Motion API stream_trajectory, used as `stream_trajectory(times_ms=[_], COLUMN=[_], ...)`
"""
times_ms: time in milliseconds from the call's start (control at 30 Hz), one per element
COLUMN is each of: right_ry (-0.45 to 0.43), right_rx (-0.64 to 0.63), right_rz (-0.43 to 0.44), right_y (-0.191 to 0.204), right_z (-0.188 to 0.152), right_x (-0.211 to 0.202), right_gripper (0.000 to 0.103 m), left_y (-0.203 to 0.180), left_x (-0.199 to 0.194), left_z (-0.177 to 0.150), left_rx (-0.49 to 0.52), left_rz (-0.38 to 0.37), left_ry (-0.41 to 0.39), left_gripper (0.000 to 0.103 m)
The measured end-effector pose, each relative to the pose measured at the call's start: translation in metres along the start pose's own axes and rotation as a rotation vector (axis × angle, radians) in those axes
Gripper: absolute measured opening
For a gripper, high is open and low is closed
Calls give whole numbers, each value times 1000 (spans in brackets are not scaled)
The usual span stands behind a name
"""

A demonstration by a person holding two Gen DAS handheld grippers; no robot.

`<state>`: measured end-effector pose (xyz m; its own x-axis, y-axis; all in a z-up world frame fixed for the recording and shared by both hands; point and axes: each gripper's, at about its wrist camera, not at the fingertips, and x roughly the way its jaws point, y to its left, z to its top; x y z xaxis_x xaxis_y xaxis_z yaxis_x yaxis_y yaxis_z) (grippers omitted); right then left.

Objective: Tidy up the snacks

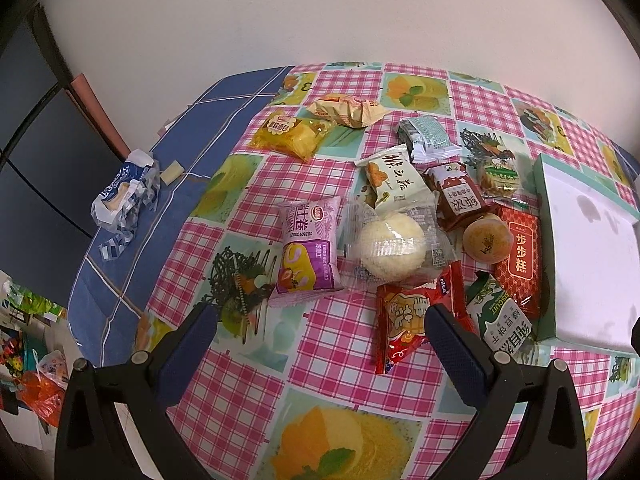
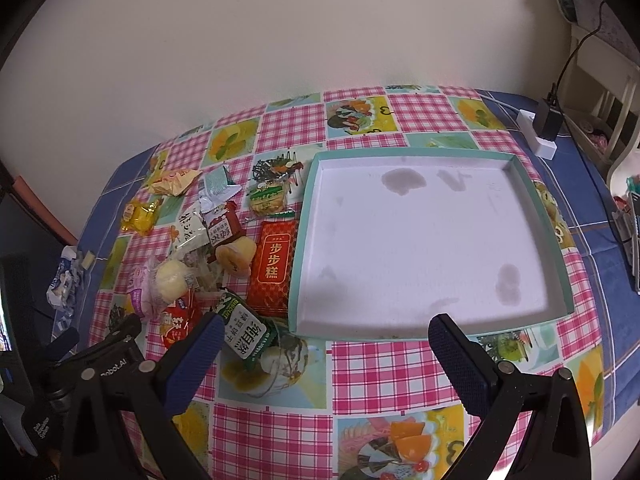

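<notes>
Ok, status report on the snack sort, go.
Left gripper open, empty, over the cloth. Right gripper open, empty, at the tray's near edge. Tray holds nothing; snack pile loose beside it. Nothing blocking.

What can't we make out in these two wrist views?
- Green biscuit packet: lower end hidden behind the left gripper finger in the left view.
- Tray: right side cut off by the left view's edge; whole only in the right view.
- Clear-wrapped round cake: label too small to read in the right view.
- Crumpled blue-white wrapper: contents unclear, folds hide them.
- Right gripper: open, nothing between its fingers.
</notes>
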<state>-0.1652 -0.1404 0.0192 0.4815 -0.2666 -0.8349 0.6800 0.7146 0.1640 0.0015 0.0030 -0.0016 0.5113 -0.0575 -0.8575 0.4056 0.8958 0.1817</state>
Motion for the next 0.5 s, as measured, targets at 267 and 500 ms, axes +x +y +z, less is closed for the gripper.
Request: stream_trajectory(times_ms=[267, 500], right_ry=[1, 6], right_rx=[-1, 3], right_rz=[0, -6], right_y=[-1, -3], right_z=[0, 0], right_x=[0, 1], right_gripper=[103, 103], left_y=[3, 4], left_x=[0, 0], left_z=[0, 0], left_rx=[-11, -17], left_rz=[-3, -7], left_ry=[1, 2], left_gripper=[103, 103])
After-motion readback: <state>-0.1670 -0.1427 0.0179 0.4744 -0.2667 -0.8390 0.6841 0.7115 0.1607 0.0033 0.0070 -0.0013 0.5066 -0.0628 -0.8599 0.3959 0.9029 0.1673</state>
